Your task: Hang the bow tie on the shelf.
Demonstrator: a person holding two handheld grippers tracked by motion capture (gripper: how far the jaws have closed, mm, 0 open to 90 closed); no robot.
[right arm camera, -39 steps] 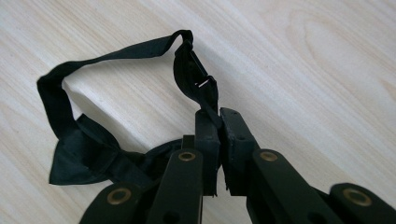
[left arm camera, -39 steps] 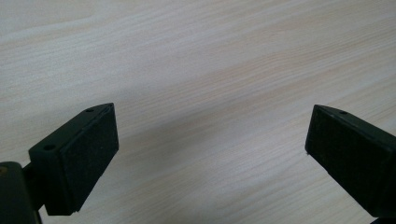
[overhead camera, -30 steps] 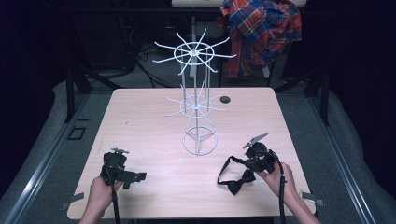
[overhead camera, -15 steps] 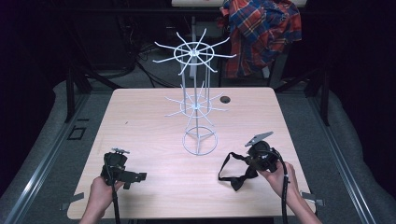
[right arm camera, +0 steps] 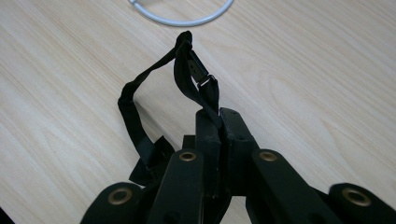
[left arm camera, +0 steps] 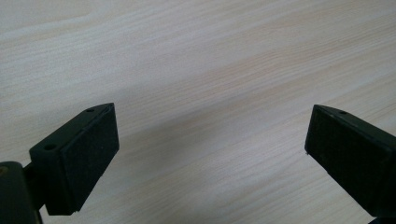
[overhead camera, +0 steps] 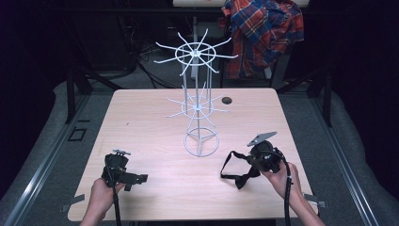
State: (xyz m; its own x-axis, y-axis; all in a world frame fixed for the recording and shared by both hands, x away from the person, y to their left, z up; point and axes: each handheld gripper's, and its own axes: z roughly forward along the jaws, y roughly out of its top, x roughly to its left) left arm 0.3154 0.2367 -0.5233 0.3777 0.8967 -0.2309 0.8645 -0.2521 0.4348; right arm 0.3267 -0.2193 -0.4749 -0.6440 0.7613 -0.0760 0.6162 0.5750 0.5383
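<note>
right claw (right arm camera: 219, 116): clamped shut on the strap of a black fabric bow tie with a thin adjustable strap and small metal clip (right arm camera: 187, 79), near the worktop's front right corner.
bow tie position: its knot end hangs low by the pale wood worktop (overhead camera: 141, 117); the strap loops up toward the white wire spinner rack with spoke arms (overhead camera: 197, 106) at the worktop's middle.
left claw (left arm camera: 210, 140): jaws wide apart, nothing between them, bare wood beneath, near the front left corner.
risk, slip: the grip is on a narrow strap edge; a tug could pull it free.
risk, snag: the loose loop could catch a lower spoke, or miss the arm tip.
risk, topple: dragging against the light rack may tip or spin it.
change from earlier: the right claw and tie sit slightly higher and farther from the front edge; left claw unchanged.
</note>
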